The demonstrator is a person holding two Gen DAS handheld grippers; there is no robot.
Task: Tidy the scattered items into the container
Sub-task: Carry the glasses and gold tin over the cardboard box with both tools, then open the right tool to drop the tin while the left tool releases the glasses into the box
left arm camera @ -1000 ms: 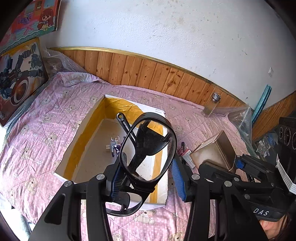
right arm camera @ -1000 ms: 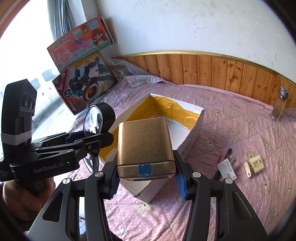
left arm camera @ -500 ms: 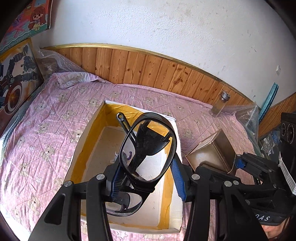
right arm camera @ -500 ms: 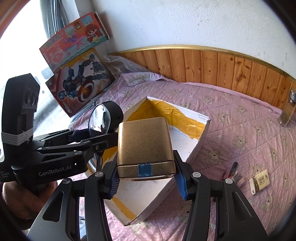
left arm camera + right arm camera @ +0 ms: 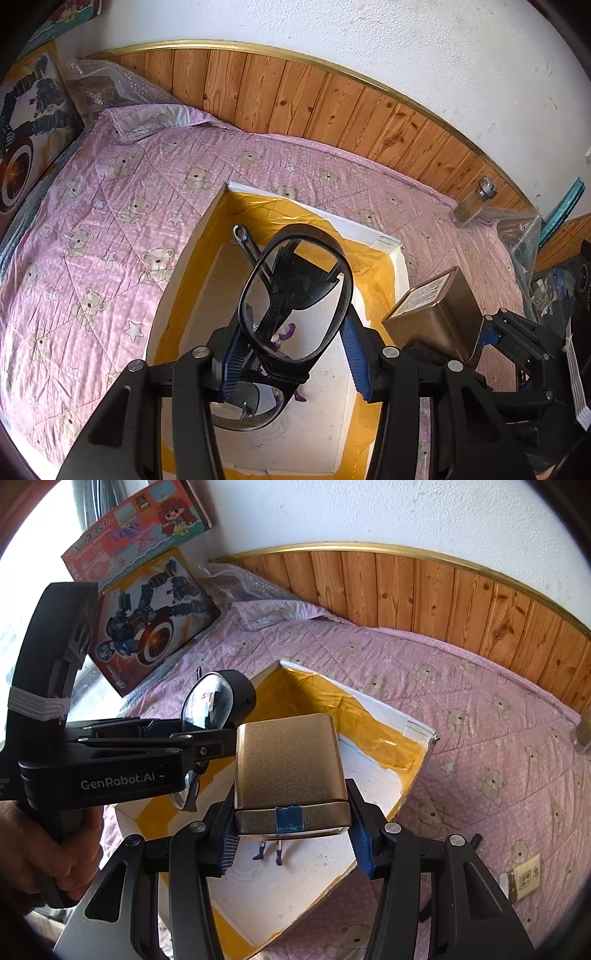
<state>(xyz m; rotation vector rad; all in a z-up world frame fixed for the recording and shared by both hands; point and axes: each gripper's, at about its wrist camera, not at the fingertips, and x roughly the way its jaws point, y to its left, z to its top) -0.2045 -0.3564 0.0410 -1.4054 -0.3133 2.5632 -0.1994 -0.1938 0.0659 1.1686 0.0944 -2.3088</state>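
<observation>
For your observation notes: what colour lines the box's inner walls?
Yellow tape lining, clearest in the left wrist view.

Purple figurine (image 5: 271, 853) in the white box (image 5: 400, 266): only legs visible under the gold tin (image 5: 290, 771), upper part hidden (in the left wrist view, glimpsed blurred through the safety glasses (image 5: 295, 295)). Small packet (image 5: 524, 880) on the bed: print too small to read. Glass jar (image 5: 583, 734): cut off by the right wrist view's edge. Dark poster (image 5: 22, 122): cropped at the left edge.

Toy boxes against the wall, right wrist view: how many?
2, both at the upper left: the pink cartoon-girl box on top, the dark robot-figure box leaning below it. More may be out of frame.
</observation>
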